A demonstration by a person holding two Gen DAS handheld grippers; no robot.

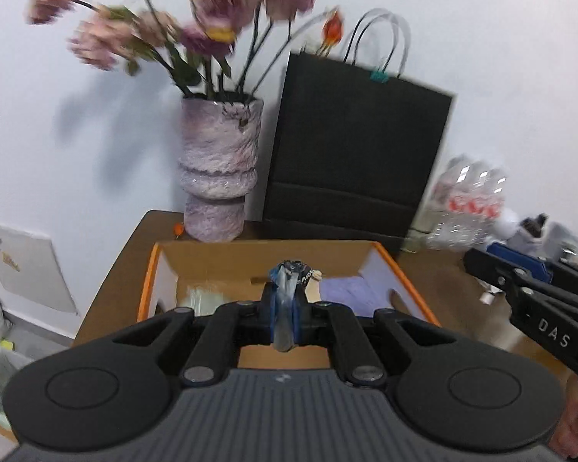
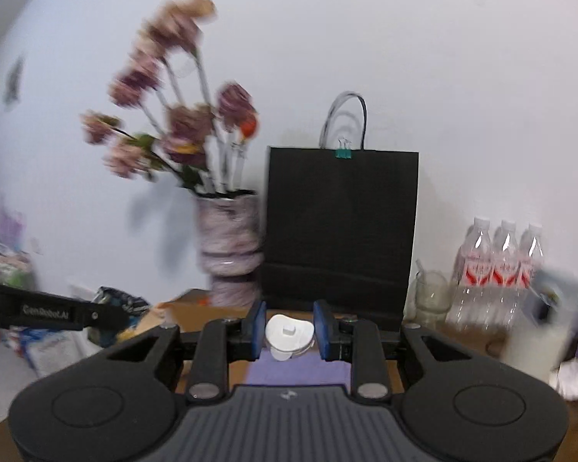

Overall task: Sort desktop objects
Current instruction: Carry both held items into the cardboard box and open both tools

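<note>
Both loads look mid-carry: the left hand-held gripper [image 1: 285,304] pinches a crinkly wrapper [image 1: 289,288] over the open box [image 1: 404,269], the right hand-held gripper [image 2: 289,331] clamps a white cap [image 2: 289,333], so next comes releasing each inside.

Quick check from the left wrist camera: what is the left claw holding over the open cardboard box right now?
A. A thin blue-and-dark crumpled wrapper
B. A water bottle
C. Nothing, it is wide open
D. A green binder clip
A: the left claw is shut on a thin crumpled wrapper, blue and dark, that sticks up between its blue pads above the cardboard box.
</note>
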